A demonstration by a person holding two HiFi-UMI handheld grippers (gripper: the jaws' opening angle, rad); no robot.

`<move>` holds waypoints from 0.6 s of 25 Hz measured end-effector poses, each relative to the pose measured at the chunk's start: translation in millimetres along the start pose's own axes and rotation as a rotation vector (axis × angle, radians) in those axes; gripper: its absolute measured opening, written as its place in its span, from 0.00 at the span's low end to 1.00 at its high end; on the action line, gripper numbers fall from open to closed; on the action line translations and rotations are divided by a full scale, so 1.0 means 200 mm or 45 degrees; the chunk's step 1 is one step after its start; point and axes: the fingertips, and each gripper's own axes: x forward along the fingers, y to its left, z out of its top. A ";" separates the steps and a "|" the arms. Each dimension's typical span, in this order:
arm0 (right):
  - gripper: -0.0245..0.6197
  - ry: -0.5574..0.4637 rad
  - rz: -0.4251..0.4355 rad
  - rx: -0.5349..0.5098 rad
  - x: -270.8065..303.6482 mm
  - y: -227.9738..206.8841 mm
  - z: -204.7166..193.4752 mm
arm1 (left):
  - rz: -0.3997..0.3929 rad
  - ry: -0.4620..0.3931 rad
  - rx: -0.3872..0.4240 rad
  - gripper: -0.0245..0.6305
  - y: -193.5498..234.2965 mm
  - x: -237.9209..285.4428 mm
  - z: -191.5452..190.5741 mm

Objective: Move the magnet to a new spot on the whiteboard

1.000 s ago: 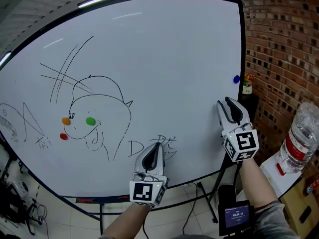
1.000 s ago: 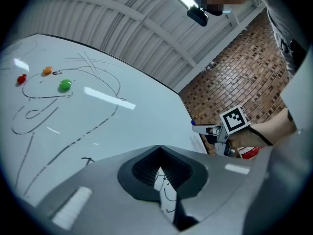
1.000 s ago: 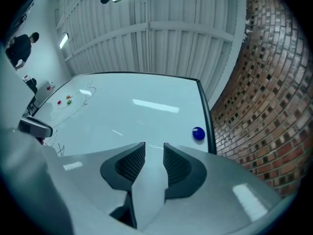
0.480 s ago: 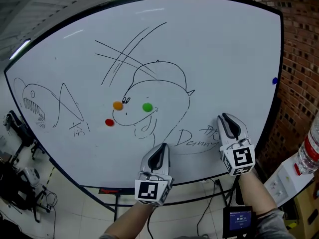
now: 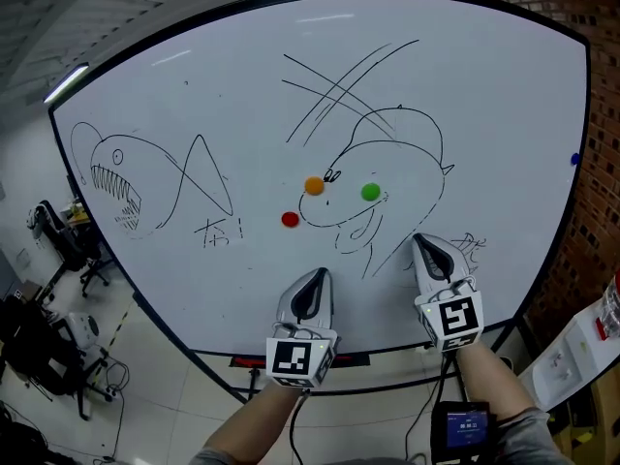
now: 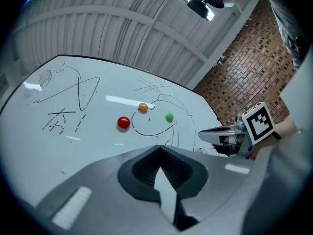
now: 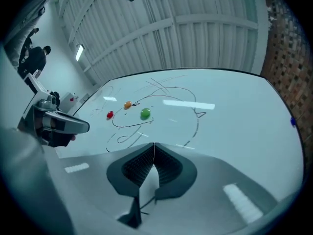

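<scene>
The whiteboard [image 5: 242,85] carries black marker drawings and round magnets: orange [image 5: 313,186], green [image 5: 370,192] and red [image 5: 290,219] on the creature sketch, plus a blue one [image 5: 574,160] at the far right edge. My left gripper [image 5: 315,277] hovers below the red magnet, jaws together and empty. My right gripper [image 5: 421,242] hangs below the green magnet; its jaws are closing, tips meeting with nothing between them. The right gripper view has the green magnet [image 7: 145,113] beyond the right gripper [image 7: 154,145]. Ahead of the left gripper [image 6: 159,147] lies the red magnet [image 6: 123,123].
A brick wall [image 5: 596,27] stands to the right of the board. At the lower left are office chairs [image 5: 68,245] and cables on the floor. A small screen device [image 5: 463,424] sits on my right forearm. A fish sketch [image 5: 116,182] fills the board's left part.
The head view swung left, so the drawings and magnets slid right in the picture. Both grippers stay low before the board; the right gripper's jaws came together.
</scene>
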 end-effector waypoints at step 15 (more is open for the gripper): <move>0.05 -0.052 0.143 -0.048 0.25 0.48 0.17 | 0.075 -0.016 0.044 0.04 0.34 -0.19 0.09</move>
